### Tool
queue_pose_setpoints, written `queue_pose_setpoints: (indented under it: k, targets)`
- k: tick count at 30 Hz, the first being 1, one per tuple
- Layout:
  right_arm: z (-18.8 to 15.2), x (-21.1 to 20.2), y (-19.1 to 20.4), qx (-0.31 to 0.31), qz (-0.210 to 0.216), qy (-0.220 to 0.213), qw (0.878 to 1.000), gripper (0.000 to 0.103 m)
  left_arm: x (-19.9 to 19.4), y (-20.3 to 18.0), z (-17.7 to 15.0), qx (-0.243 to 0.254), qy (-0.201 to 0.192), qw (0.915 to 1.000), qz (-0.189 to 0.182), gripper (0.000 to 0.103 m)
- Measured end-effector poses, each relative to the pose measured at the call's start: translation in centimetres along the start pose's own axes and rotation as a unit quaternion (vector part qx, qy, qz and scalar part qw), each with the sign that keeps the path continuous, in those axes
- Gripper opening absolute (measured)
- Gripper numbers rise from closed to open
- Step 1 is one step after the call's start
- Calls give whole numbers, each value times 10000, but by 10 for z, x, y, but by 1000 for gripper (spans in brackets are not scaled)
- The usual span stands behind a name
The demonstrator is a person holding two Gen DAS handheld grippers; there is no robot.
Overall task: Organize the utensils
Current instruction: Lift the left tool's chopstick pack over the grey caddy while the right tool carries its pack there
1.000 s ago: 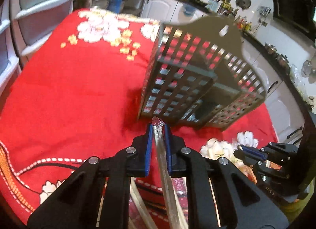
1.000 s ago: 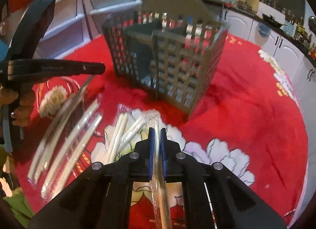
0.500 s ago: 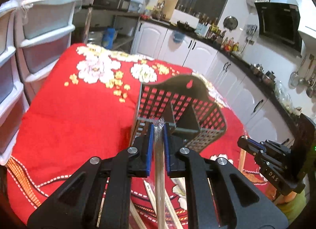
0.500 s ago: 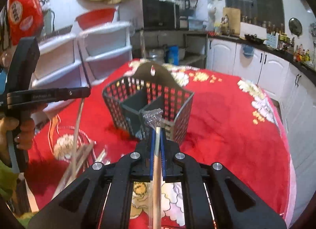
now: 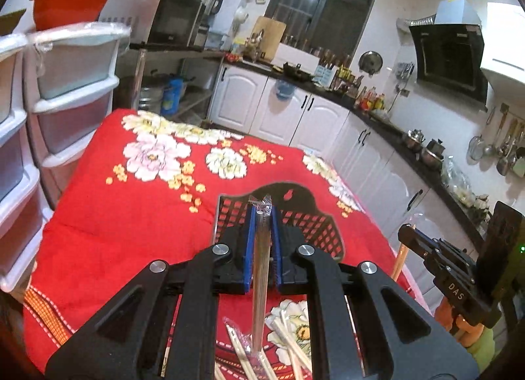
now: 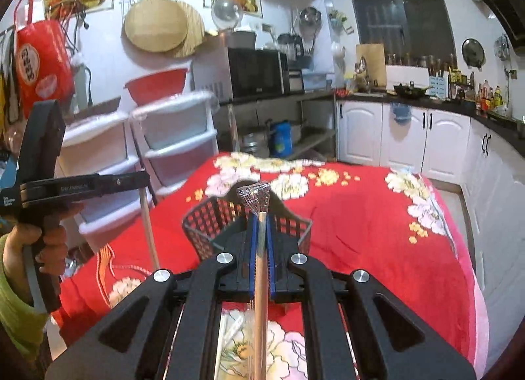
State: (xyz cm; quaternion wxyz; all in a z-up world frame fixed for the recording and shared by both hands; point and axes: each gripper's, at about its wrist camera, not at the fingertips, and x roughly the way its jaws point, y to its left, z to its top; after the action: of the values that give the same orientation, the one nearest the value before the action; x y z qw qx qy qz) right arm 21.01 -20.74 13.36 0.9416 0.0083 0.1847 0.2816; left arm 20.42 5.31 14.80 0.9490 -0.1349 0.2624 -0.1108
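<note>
Left wrist view: left gripper [image 5: 262, 216] and right gripper [image 6: 259, 225] each clamp a wrapped chopstick pair [image 5: 261, 265] above the slotted utensil basket [image 5: 315, 232] on the red cloth [image 5: 131, 216]; carrying step, which next calls for lowering tips into a compartment.

Right tool [image 6: 260, 242] grips wrapped chopsticks [image 6: 259, 298] above black basket [image 6: 210, 221].

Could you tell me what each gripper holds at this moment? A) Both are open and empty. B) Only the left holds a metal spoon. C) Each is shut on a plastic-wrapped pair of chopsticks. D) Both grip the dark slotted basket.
C: the left gripper and the right gripper each pinch a plastic-wrapped pair of chopsticks between blue pads, short of the dark slotted utensil basket.
</note>
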Motion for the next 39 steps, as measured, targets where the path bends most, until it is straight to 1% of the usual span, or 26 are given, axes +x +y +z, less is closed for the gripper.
queue_pose_setpoints:
  k: [7, 14, 21, 25, 27, 32, 36, 39]
  targets:
    - [24, -6, 11, -83, -20, -480, 9988, 5, -9, -7, 23, 68, -267, 9996, -43, 4]
    - [49, 1, 14, -42, 6, -884, 9961, 5, -9, -15, 52, 198, -493, 9986, 25, 4]
    - [75, 11, 12, -27, -16, -1244, 9922, 5, -13, -15, 83, 134, -823, 9965, 42, 4]
    - [85, 19, 6, 57, -84, -1343, 9909, 5, -13, -14, 94, 62, -1022, 9947, 23, 4]
    - [90, 24, 3, 79, -144, -1383, 9903, 5, -10, -13, 96, 10, -1101, 9939, 5, 4]
    - [94, 40, 1, 30, -409, -1519, 9875, 5, -4, -17, 97, 109, -1410, 9897, 211, 4]
    - [90, 54, -4, 30, -535, -1562, 9863, 5, 8, -20, 88, 259, -1602, 9856, 467, 4]
    - [80, 67, -8, 27, -597, -1536, 9863, 6, 21, -22, 77, 401, -1624, 9841, 596, 4]
